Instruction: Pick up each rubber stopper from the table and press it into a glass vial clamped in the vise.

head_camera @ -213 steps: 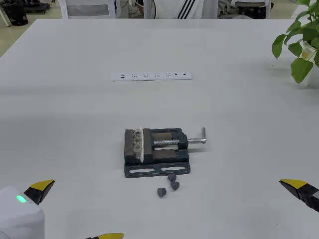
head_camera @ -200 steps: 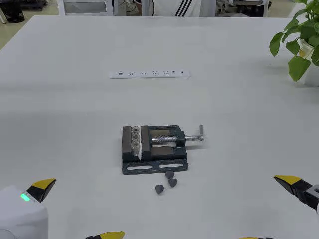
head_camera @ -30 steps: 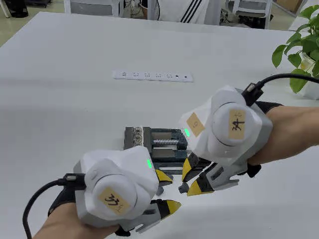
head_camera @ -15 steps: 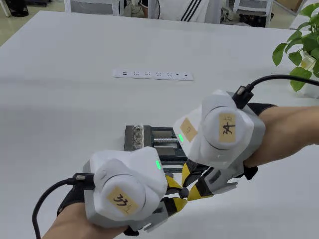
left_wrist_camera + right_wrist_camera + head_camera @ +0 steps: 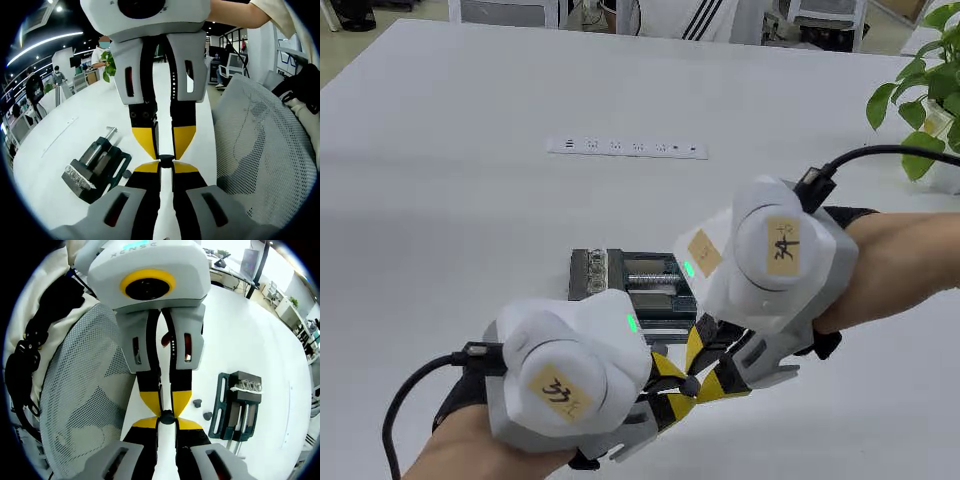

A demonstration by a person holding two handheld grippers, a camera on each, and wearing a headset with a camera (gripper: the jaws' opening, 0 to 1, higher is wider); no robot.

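Observation:
My two grippers meet tip to tip just in front of the vise (image 5: 642,290). A small dark rubber stopper (image 5: 690,385) sits pinched where the yellow tips touch. In the left gripper view my left gripper (image 5: 166,167) is shut on the stopper (image 5: 166,159), and the right gripper reaches down from above. In the right gripper view my right gripper (image 5: 166,423) is shut on the same stopper (image 5: 166,416). Two more stoppers (image 5: 197,403) (image 5: 207,415) lie on the table beside the vise (image 5: 235,410). A row of glass vials (image 5: 247,385) (image 5: 597,272) stands clamped in its jaws.
A white power strip (image 5: 625,149) lies further back on the white table. A potted plant (image 5: 920,90) stands at the far right. A grey mesh chair (image 5: 255,135) (image 5: 85,385) sits at the table's near edge, below the grippers.
My left gripper has come up and to the right until its tips met the right gripper's, and its jaws have shut on the stopper that the right gripper held.

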